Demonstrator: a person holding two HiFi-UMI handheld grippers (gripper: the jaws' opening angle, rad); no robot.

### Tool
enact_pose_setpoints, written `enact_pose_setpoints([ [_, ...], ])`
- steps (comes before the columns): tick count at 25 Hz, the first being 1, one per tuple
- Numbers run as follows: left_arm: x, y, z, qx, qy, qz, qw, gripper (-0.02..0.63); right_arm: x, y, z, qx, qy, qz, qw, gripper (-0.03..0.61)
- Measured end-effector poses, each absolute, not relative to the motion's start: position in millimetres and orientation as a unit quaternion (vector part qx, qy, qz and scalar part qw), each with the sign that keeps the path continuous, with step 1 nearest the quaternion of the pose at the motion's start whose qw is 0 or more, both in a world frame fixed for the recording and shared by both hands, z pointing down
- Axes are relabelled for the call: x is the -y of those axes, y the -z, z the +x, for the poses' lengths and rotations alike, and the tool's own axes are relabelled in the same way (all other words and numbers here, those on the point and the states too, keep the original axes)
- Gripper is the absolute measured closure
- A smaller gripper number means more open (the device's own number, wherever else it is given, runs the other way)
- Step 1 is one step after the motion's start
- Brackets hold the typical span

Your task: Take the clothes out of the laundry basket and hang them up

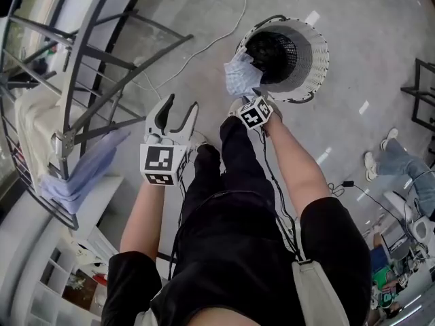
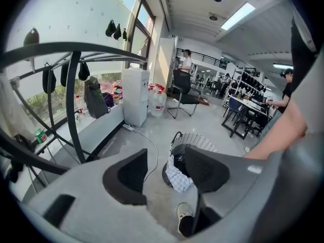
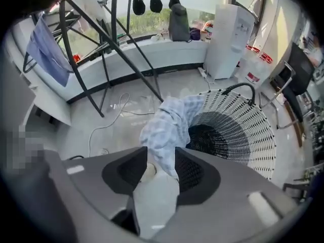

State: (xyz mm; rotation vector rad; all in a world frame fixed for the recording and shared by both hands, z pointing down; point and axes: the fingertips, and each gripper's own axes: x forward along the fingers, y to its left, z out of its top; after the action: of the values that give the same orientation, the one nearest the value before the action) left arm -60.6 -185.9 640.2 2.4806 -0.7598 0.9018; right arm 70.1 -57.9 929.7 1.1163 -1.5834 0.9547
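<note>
A white mesh laundry basket [image 1: 309, 53] stands on the grey floor, and a pale blue checked cloth [image 1: 239, 73] hangs over its near rim. My right gripper [image 1: 248, 102] points steeply down just beside that cloth. In the right gripper view, the cloth [image 3: 169, 128] droops into the gap of the right gripper [image 3: 161, 158], close to one pad, and the jaws stand apart without pressing it. My left gripper [image 1: 178, 115] hovers open and empty to the left, near the drying rack [image 1: 88, 80]. Through the left gripper [image 2: 164, 171] I see the basket [image 2: 197, 138] and the cloth [image 2: 178, 178].
A blue garment [image 1: 81, 175] and a cream one [image 1: 34, 128] hang on the rack. A white cable [image 1: 204, 46] trails across the floor. Another person [image 1: 404, 161] sits at the right beside a black frame [image 1: 421, 90]. White shelves [image 1: 61, 284] stand at the lower left.
</note>
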Motion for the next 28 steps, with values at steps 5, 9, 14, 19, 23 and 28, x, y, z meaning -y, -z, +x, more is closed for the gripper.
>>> enact_pose_setpoints([
  [5,177.5,-678.3,-66.8,0.257,-0.349,0.878,0.206,0.377,61.2,-983.6,72.9,0.632,-0.404,0.438,0.496,0.400],
  [9,179.2,-691.6,-73.2,0.259,-0.351,0.873,0.217,0.380,67.1,-996.5,72.5,0.623,-0.395,0.443,0.509,0.473],
  [14,181.0,-692.5,-76.2,0.262,-0.346,0.873,0.220,0.382,67.0,-998.0,71.5,0.628,-0.395,0.439,0.507,0.495],
  [19,182.1,-683.8,-84.0,0.267,-0.342,0.874,0.216,0.385,68.7,-984.1,71.4,0.632,-0.390,0.444,0.501,0.548],
  [23,175.6,-670.5,-90.0,0.272,-0.337,0.875,0.215,0.387,58.6,-964.2,70.5,0.625,-0.409,0.459,0.482,0.552],
  [28,176.2,-664.2,-85.2,0.269,-0.326,0.881,0.215,0.388,66.1,-922.1,83.5,0.638,-0.382,0.481,0.464,0.552],
])
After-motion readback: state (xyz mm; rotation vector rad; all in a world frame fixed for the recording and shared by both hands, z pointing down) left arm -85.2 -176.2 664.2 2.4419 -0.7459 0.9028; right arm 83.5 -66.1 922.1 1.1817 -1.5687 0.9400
